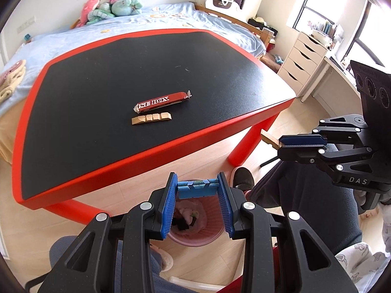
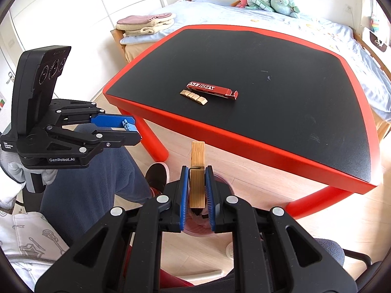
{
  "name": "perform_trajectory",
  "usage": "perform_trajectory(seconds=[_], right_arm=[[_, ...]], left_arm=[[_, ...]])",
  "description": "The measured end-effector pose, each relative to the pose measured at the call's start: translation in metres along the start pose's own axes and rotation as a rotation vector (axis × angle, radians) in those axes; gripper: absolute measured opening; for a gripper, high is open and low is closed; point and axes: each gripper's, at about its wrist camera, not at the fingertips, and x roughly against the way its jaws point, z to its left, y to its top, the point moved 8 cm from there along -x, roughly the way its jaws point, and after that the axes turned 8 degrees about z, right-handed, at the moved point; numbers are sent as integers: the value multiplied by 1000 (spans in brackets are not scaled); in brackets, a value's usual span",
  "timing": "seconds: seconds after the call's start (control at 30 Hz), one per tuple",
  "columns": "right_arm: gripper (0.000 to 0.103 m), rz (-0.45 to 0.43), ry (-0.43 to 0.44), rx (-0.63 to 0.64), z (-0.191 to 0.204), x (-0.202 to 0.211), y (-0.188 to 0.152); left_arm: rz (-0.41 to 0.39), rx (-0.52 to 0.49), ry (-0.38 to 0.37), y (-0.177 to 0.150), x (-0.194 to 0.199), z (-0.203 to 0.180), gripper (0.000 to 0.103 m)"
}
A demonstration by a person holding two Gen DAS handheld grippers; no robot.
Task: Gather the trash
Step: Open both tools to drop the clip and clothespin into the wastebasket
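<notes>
Item: trash collection, drop step in hand. My left gripper (image 1: 197, 204) grasps a small blue plastic strip (image 1: 197, 186) crosswise between its blue pads, hovering directly above the pink slatted plastic waste basket (image 1: 195, 238) that stands on the pale wood floor beside the near table edge; the basket already holds dark and pale scraps. My right gripper (image 2: 197, 195) is clenched on a tan bamboo-coloured clothes peg (image 2: 197, 171) held lengthwise, its free end pointing toward the red-rimmed black-topped table (image 2: 244, 144), and from its own camera it too appears to sit over the same basket (image 2: 223, 180). Remaining on the table: a long red wrapper printed with white letters (image 1: 162, 101) and, just beside it, a tan segmented strip (image 1: 151, 118), the two lying nearly parallel near the middle of the top. Judgement: both loads are positioned for release. The next move calls for parting the jaws so each piece falls inside the rim, then I reach back to the table for the two remaining pieces.
</notes>
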Motion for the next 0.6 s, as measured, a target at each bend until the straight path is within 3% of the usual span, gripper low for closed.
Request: perform_trajectory(seconds=[0.5,0.53,0.57,0.6], right_arm=[[15,2,37,19,6,-1,-2],[21,4,31,19,5,-1,-2],[48,0,20,16,3,-1,-2],[75,-11,12,8,1,0,-2]], left_arm=[[3,-16,-20,-2,0,-4,35],[8,-17,-21,-3,-2,-4,44],[8,-14,-17,-3,-2,-3,53],[0,-8,-12,-2,-2,-2,74]])
